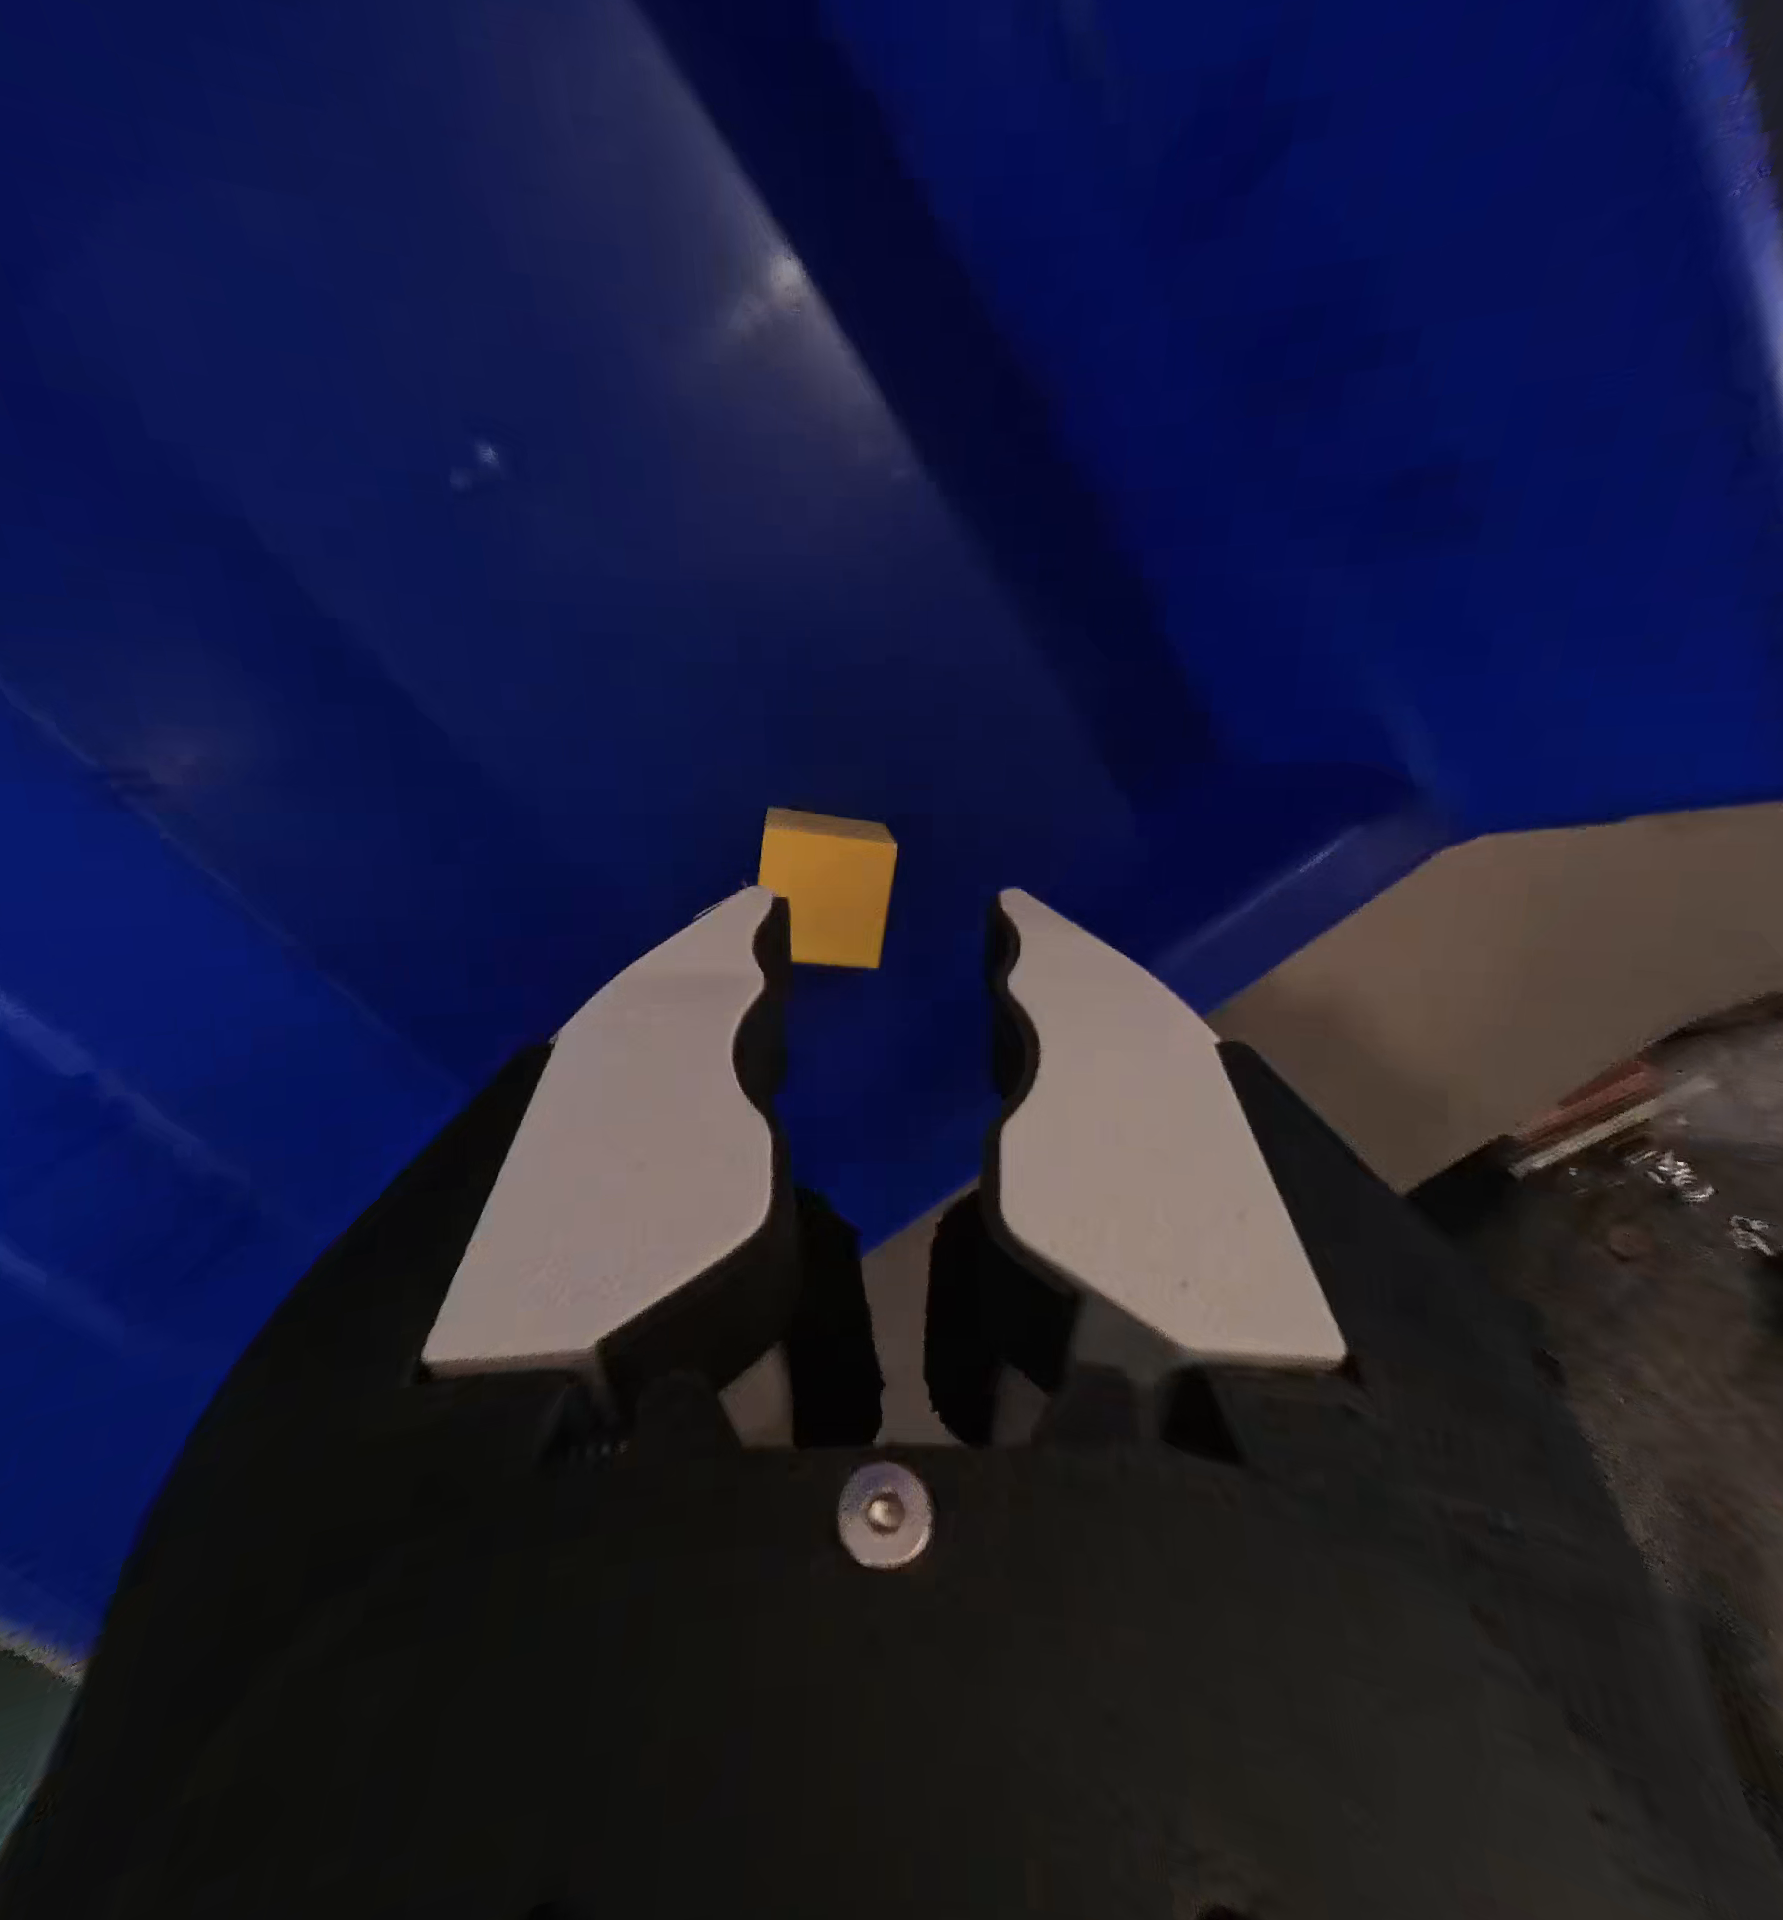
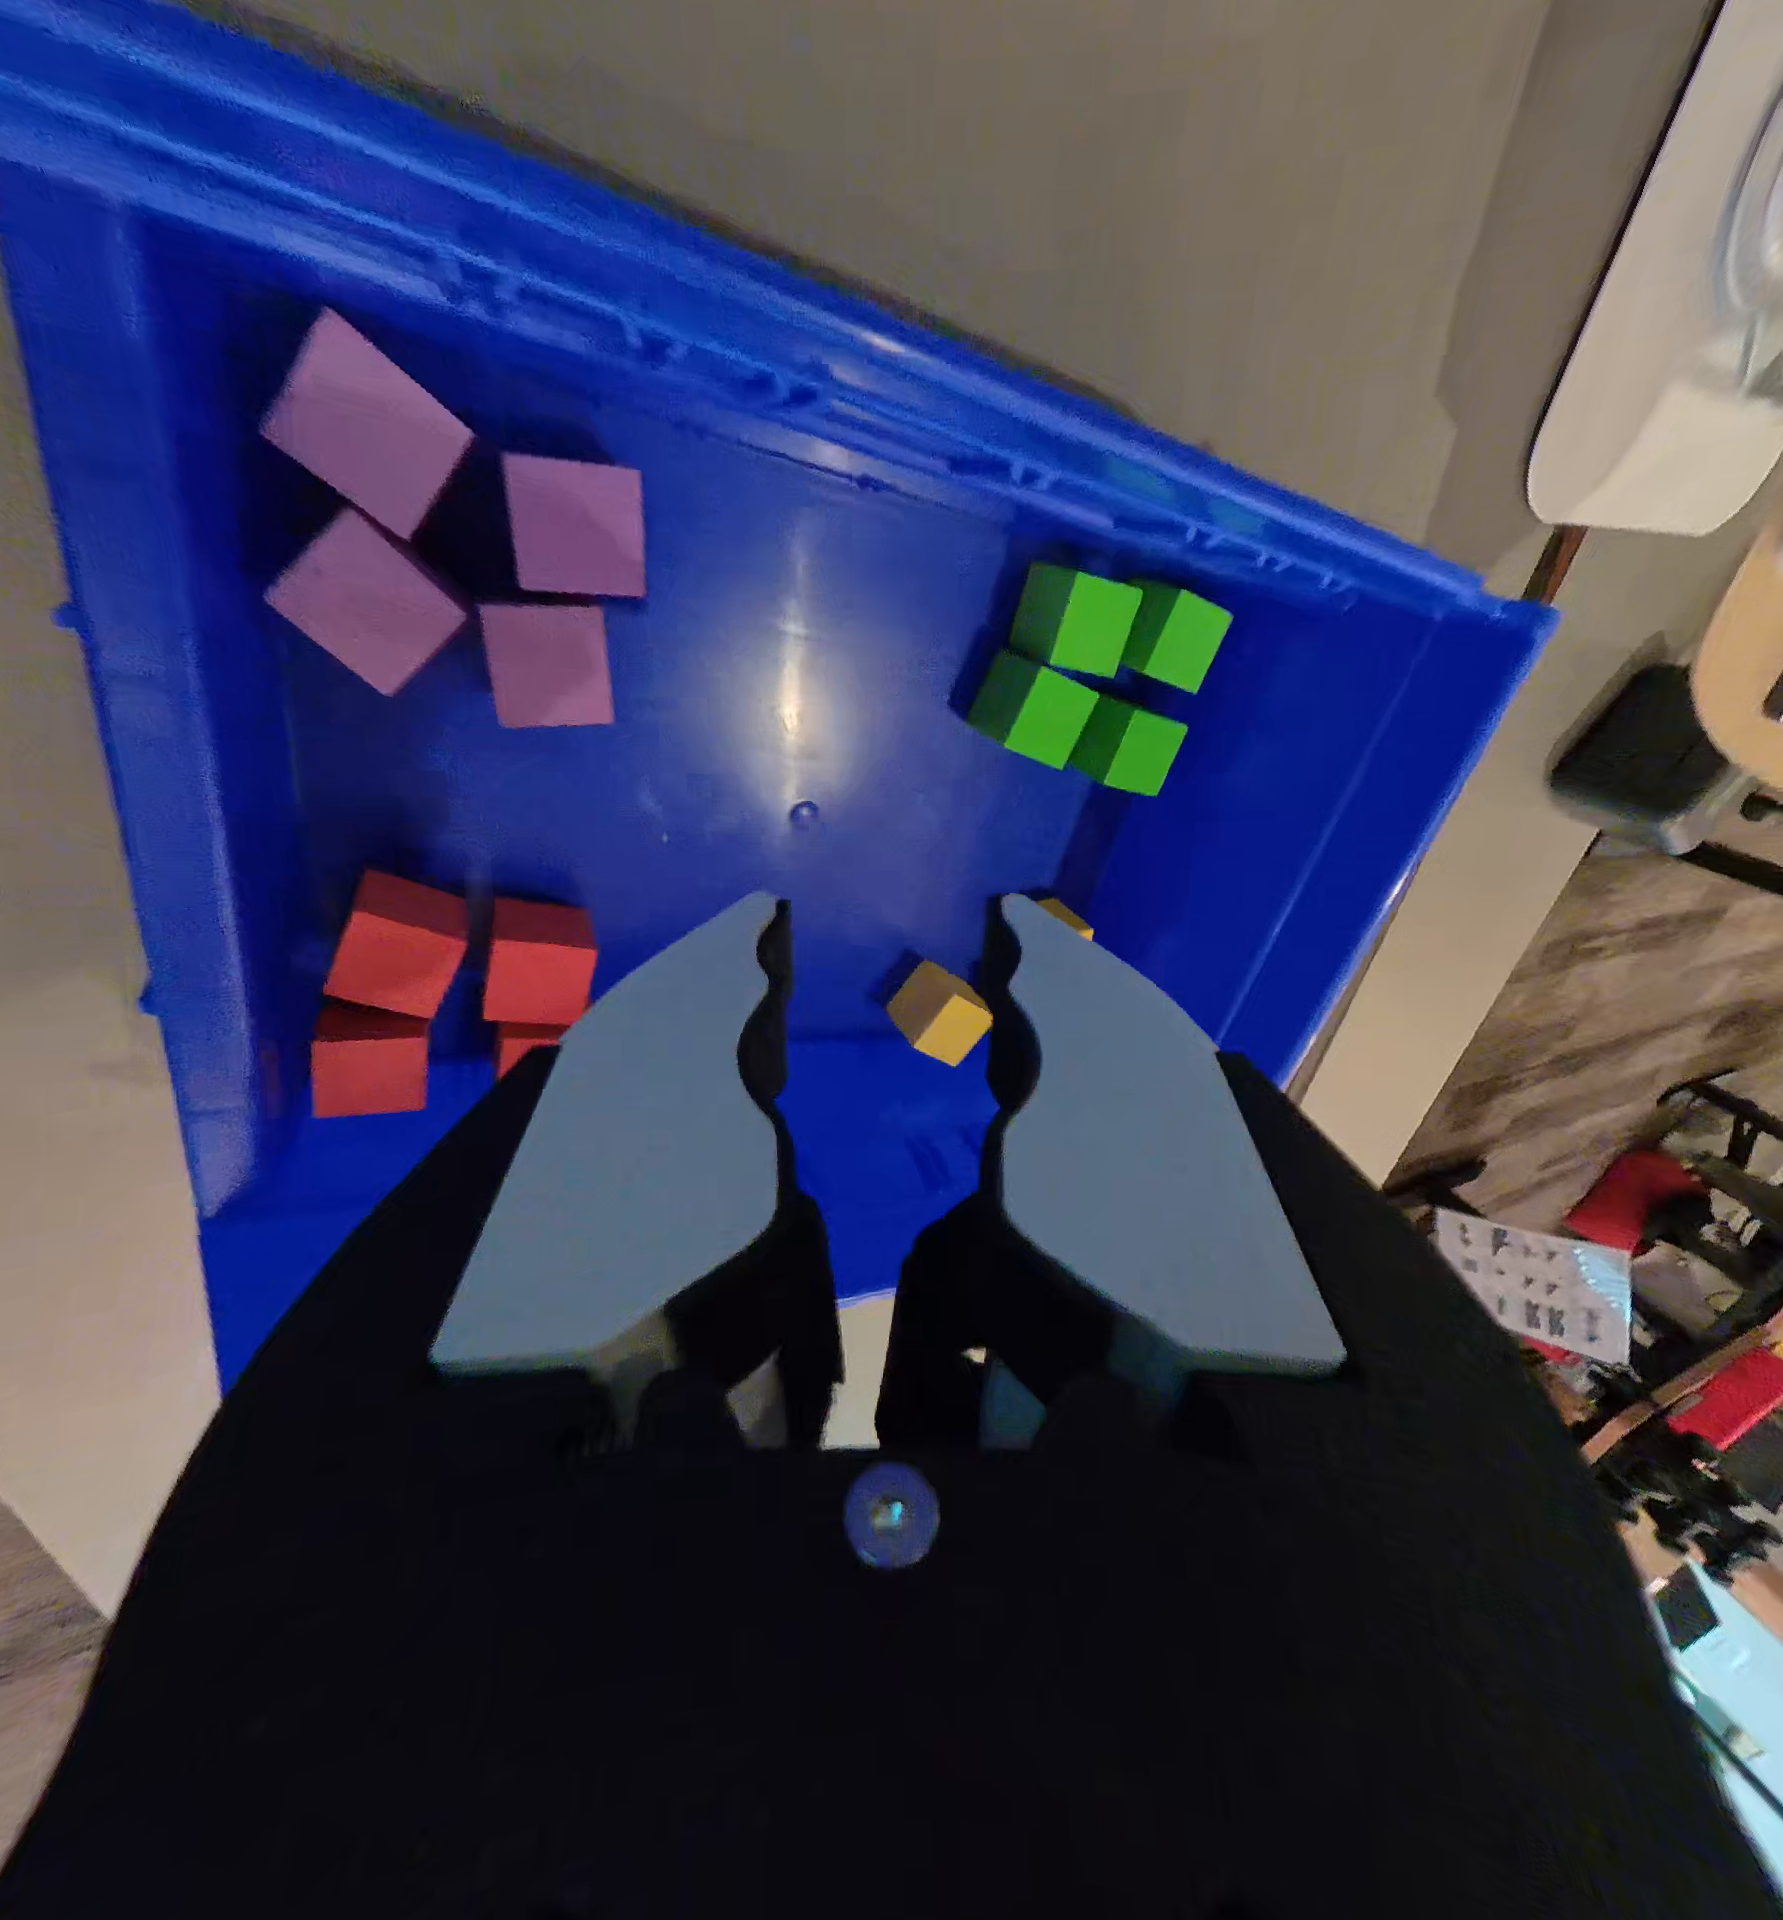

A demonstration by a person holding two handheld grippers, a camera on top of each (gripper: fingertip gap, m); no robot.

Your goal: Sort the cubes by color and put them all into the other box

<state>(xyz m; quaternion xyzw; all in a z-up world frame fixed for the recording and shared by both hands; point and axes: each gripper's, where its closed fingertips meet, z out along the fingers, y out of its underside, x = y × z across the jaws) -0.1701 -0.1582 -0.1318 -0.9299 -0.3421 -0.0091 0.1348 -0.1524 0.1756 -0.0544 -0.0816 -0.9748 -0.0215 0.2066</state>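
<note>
blue bin (image 2: pixel 1282 790) sits on a pale table (image 2: pixel 1126 208) and holds blocks sorted by colour: four purple blocks (image 2: pixel 565 525) at one corner, four green blocks (image 2: pixel 1074 623) huddled together at another, red blocks (image 2: pixel 539 961) in a cluster, and a small yellow cube (image 2: pixel 937 1011) lying loose on the floor of the bin, with a second yellow piece (image 2: pixel 1066 916) partly hidden behind a finger. right gripper (image 2: pixel 889 909) hangs over the bin with its jaws apart, gripping nothing, the yellow cube just below its tips. left gripper (image 1: pixel 882 904) also has its jaws parted inside the blue bin (image 1: pixel 451 520), a yellow cube (image 1: pixel 833 894) close by its left fingertip; whether they touch i cannot tell
</note>
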